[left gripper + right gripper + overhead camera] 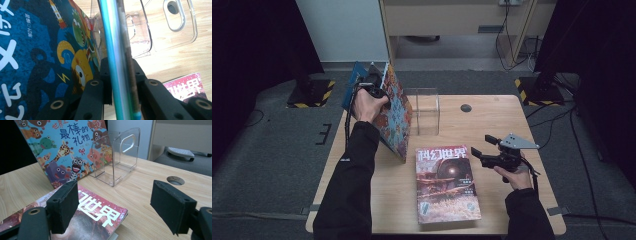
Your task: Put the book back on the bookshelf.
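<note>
Two books: left gripper clamped on picture book, keep it upright, slide into acrylic holder; right gripper open, idle nr magazine.

Dim room, evenly lit table, near claws blurred, soft shadows

Left gripper fingers seemingly clamped, raised; right gripper fingers apart, low.
</note>
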Tool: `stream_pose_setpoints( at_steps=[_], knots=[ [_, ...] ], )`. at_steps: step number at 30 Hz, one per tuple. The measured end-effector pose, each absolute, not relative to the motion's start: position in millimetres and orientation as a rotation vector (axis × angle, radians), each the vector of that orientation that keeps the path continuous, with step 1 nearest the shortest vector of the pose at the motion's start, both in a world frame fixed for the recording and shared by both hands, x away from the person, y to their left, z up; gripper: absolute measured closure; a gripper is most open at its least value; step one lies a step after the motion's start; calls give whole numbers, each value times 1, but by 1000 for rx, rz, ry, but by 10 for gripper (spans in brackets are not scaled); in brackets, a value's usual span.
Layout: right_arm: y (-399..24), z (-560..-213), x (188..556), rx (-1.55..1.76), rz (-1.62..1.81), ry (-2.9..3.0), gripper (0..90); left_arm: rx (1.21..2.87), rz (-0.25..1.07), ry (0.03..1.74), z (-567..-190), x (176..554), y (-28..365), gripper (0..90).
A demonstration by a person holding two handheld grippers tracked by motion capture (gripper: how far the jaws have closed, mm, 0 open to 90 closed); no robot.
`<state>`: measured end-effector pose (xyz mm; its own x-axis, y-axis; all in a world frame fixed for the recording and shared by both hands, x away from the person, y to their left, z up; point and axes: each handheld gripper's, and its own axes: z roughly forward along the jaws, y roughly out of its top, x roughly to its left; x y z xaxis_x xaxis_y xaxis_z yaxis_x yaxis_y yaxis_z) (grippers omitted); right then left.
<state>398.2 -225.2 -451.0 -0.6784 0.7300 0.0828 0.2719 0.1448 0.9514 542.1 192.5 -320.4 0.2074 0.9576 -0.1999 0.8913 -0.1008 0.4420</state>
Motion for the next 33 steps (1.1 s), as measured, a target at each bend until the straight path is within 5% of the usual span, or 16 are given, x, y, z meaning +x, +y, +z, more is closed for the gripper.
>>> stream_pose_setpoints(
  at_steps=[19, 33],
  knots=[
    [-225, -451, 399, 958, 1544, 2029, 225, 1944, 134, 1697, -323, 525, 206, 785],
    [-222, -451, 397, 955, 1545, 2029, 226, 1900, 190, 1619, -272, 480, 227, 784]
  ],
)
